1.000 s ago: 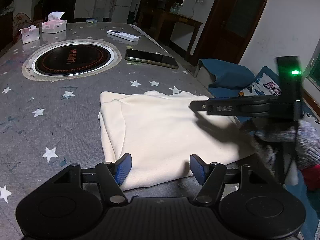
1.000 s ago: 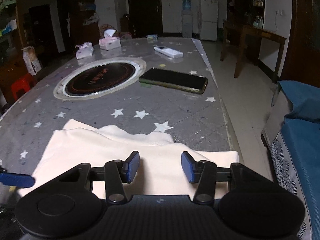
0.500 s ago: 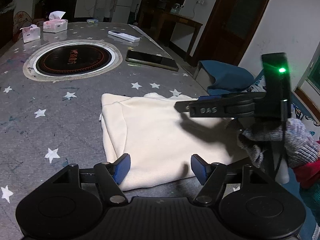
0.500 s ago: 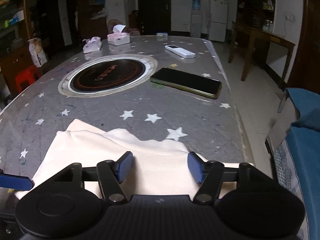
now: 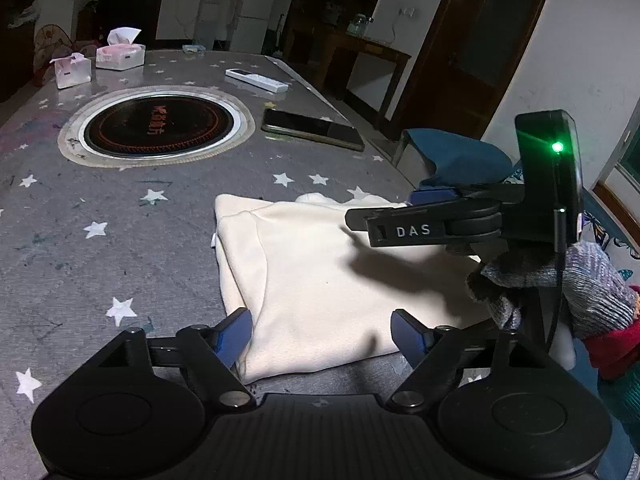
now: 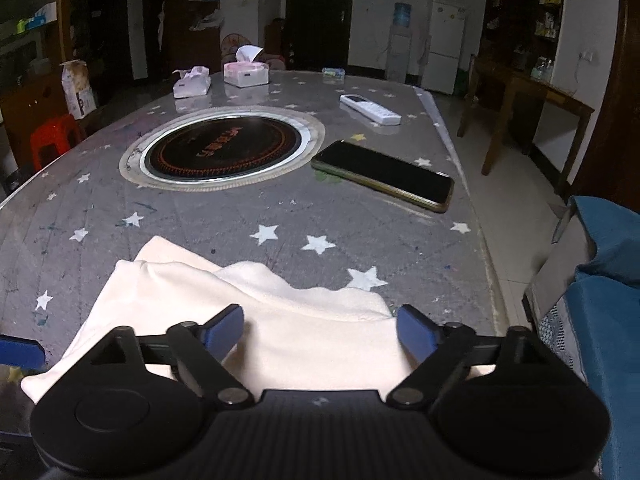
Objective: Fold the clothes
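The right gripper [image 6: 320, 330] is held wide open over the folded cream garment [image 6: 280, 320], whose cloth is seen between and below the blue fingertips [image 6: 224, 326]. Ahead of the tongs, a dark phone [image 6: 382, 176], a round hotplate [image 6: 224, 148] and a white remote [image 6: 370, 109] are laid on the starred table [image 6: 180, 220].

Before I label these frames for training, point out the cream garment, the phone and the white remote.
cream garment [image 5: 320, 280], left wrist view, middle of the folded top layer.
phone [image 6: 384, 176], right wrist view, centre of the dark screen.
white remote [image 6: 370, 109], right wrist view, middle of its body.
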Motion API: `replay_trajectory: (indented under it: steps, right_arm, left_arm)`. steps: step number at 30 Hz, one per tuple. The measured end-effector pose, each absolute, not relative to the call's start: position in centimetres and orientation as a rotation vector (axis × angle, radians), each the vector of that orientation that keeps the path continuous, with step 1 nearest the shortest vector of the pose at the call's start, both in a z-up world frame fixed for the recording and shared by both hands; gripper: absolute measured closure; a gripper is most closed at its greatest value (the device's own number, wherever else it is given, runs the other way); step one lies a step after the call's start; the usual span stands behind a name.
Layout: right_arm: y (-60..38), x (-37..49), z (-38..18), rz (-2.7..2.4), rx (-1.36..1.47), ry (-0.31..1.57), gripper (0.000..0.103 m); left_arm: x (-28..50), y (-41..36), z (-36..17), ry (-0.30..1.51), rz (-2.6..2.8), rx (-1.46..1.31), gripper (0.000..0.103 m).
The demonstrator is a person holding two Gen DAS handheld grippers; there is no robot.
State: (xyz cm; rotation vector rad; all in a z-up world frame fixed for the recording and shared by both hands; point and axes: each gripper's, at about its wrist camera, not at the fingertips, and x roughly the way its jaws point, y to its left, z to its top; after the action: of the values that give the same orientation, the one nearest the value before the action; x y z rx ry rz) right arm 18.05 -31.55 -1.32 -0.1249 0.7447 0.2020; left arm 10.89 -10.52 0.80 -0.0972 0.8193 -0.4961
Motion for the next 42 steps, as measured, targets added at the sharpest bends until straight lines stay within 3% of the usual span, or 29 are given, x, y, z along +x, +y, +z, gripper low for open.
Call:
replay_trajectory:
  steps: [5,13,17,29,42]
  right_arm:
    - [-31.5,16.9,-0.5,0.174,-0.123,0.711,0.0]
    - [-31.9,15.0,0.1,0.1,-0.12,0.698,0.0]
    - [-32.1,13.6,0.4,0.07,-0.115,0.7,0.0]
    - [-31.4,8.8,1.5,-0.004,-0.135,0.688,0.0]
    - [-31.4,2.7,1.0,-0.077,0.027,0.686,0.0]
  left_arm:
    - [10.4,-10.2,1.3,0.8,-0.485,-0.097,0.016]
    - [9.5,-9.5,2.0,0.763,-0.46,-0.09,0.009]
    - [8.8,-9.2,2.4,0.741,-0.457,-0.086,0.0]
    - [6.8,-7.9,3.4,0.711,-0.445,-0.138,0.0]
    - [4.6,-8.3,3.4,0.746,-0.395,-0.114,0.0]
